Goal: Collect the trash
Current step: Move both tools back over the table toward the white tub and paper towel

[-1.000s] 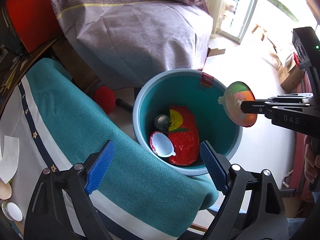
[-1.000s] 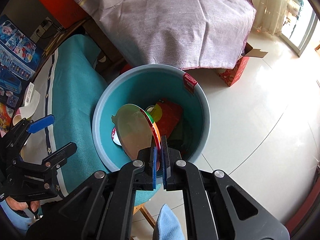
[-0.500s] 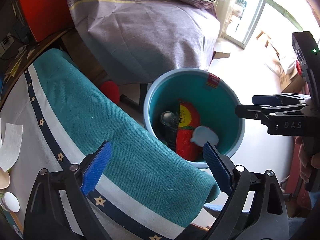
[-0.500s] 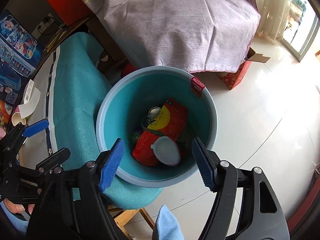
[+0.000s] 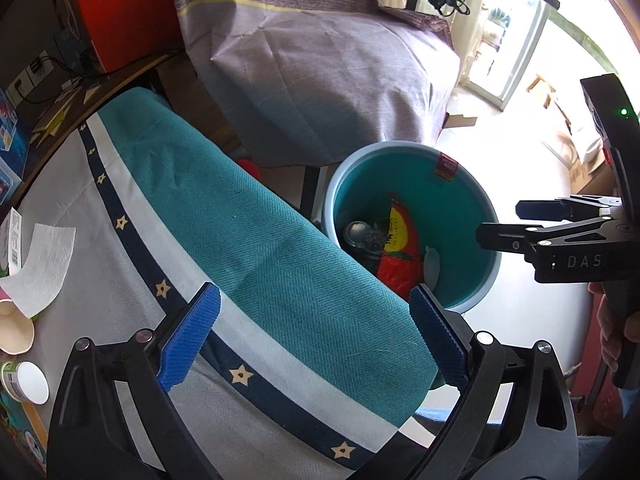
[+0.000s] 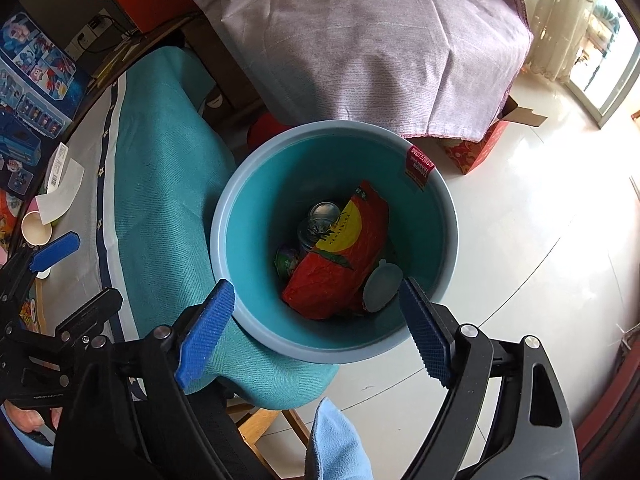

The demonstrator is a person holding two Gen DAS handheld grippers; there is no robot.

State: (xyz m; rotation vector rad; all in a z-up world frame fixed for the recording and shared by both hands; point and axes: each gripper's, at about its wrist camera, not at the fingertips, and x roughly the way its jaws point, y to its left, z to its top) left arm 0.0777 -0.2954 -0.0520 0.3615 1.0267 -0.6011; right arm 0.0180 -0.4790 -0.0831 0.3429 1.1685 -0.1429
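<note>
A teal bin (image 6: 448,240) stands on the floor beside the table. It holds a red and yellow snack bag (image 6: 340,256), clear cups (image 6: 320,220) and a round foil lid (image 6: 382,285) leaning against the bag. The bin also shows in the left wrist view (image 5: 468,200). My right gripper (image 6: 316,332) is open and empty above the bin's near rim; it also shows in the left wrist view (image 5: 500,222). My left gripper (image 5: 316,336) is open and empty over the teal tablecloth (image 5: 248,216).
On the table's left lie a white napkin (image 5: 44,268), a paper cup (image 5: 14,328) and a small white-lidded tub (image 5: 30,380). A purple-covered piece of furniture (image 6: 380,40) stands behind the bin. A red cardboard box (image 6: 480,148) sits on the white floor.
My right gripper opened and let go of the round lid, which dropped into the bin. My left gripper drew back over the table, away from the bin.
</note>
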